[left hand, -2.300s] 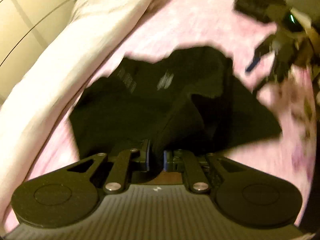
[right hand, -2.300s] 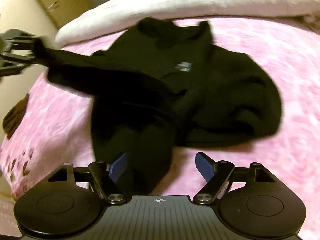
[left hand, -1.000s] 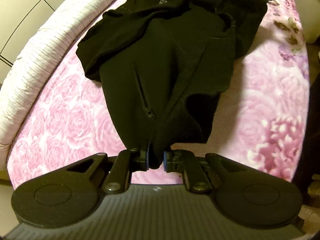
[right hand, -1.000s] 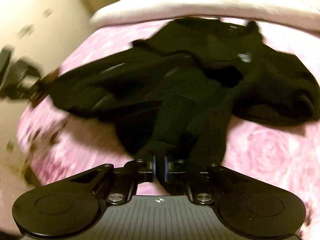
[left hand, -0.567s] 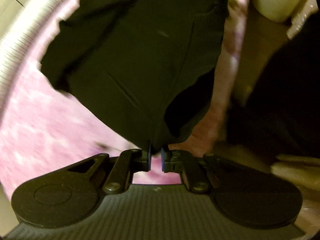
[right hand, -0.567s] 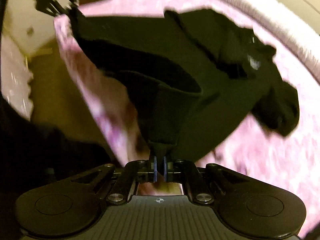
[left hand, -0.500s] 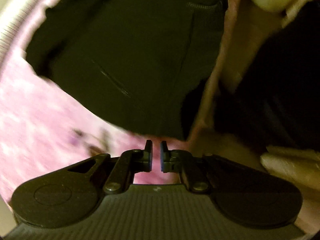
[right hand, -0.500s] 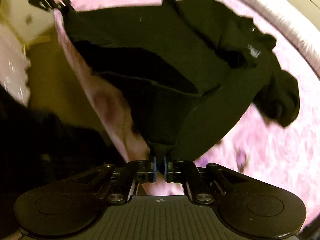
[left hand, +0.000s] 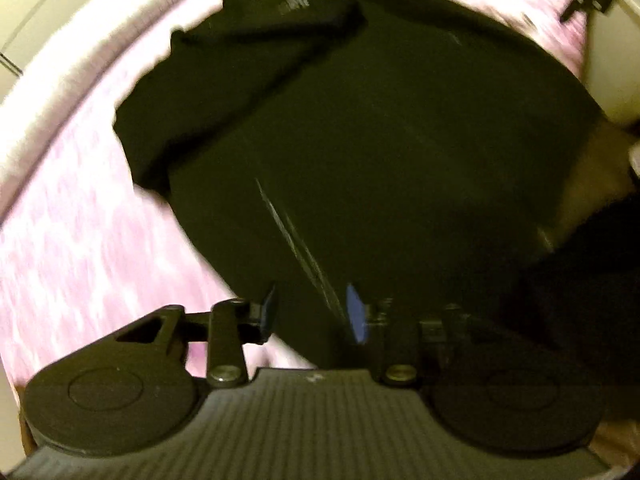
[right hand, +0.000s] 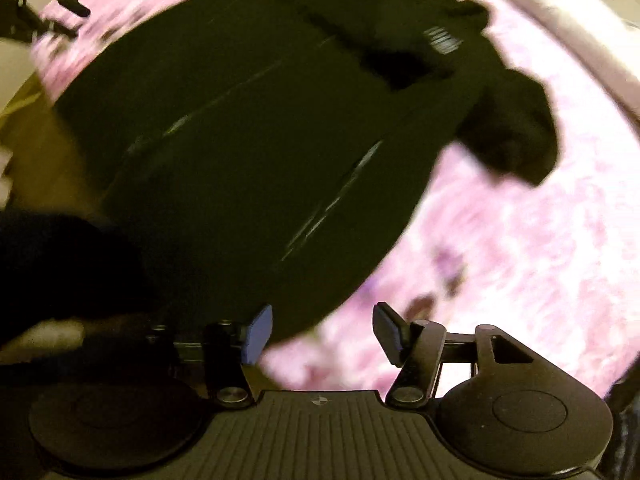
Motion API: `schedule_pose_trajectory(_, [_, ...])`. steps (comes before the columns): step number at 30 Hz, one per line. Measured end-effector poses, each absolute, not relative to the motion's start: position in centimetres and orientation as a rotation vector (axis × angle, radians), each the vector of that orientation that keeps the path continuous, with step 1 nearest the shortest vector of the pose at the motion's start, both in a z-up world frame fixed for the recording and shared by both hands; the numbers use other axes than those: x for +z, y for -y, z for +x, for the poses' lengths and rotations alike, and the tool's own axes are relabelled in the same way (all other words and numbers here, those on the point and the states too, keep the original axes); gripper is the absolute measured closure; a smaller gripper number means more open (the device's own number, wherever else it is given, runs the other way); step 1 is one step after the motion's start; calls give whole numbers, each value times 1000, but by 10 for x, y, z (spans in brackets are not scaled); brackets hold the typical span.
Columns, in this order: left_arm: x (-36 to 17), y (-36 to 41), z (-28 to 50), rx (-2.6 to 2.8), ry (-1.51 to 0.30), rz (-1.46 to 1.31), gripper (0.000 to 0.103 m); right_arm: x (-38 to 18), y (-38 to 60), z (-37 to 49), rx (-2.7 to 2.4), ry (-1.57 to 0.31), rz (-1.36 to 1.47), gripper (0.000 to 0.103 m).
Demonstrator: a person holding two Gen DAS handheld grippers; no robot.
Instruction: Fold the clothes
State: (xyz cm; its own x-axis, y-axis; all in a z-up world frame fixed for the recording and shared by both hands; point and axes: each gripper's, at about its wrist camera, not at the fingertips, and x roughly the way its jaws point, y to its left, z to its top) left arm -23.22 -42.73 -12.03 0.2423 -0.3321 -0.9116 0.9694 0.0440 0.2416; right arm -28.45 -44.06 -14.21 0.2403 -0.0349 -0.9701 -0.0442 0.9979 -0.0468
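A black zip jacket [left hand: 360, 152] lies spread on the pink flowered bedspread [left hand: 80, 248], its lower hem hanging over the near edge of the bed. My left gripper [left hand: 312, 314] hangs over one hem corner. Its jaws are opening, and cloth shows between the blue pads without being pinched. In the right wrist view the jacket [right hand: 260, 140] fills the middle, with a white logo near the collar. My right gripper [right hand: 324, 330] is over the other hem corner. Its jaws are opening wide and the hem edge lies loose between them. Both views are motion-blurred.
A rolled white duvet [left hand: 60, 80] runs along the far side of the bed. Beige floor [left hand: 592, 168] and a white object [left hand: 612, 72] lie past the bed's near edge. A person's dark clothing [right hand: 60, 264] is close to both grippers.
Both grippers held the jacket's hem stretched between them and have let it go. Their jaws have parted, and the jacket now lies flatter on the bedspread.
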Motion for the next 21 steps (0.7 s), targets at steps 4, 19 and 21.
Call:
schedule_pose_trajectory(4, [-145,510,-219,-1254,-649,1040,62,-132,458,-249,-72,-1284,-51,39])
schedule_pose_trajectory(19, [-244,686,-227,-1299,-459,1017,89,-168,563,-213,-415,-1205,285,27])
schedule_pose_trajectory(21, [-221,669,-206,-1247,-468,936,91,-172,574,-210,-417,-1192,315,27])
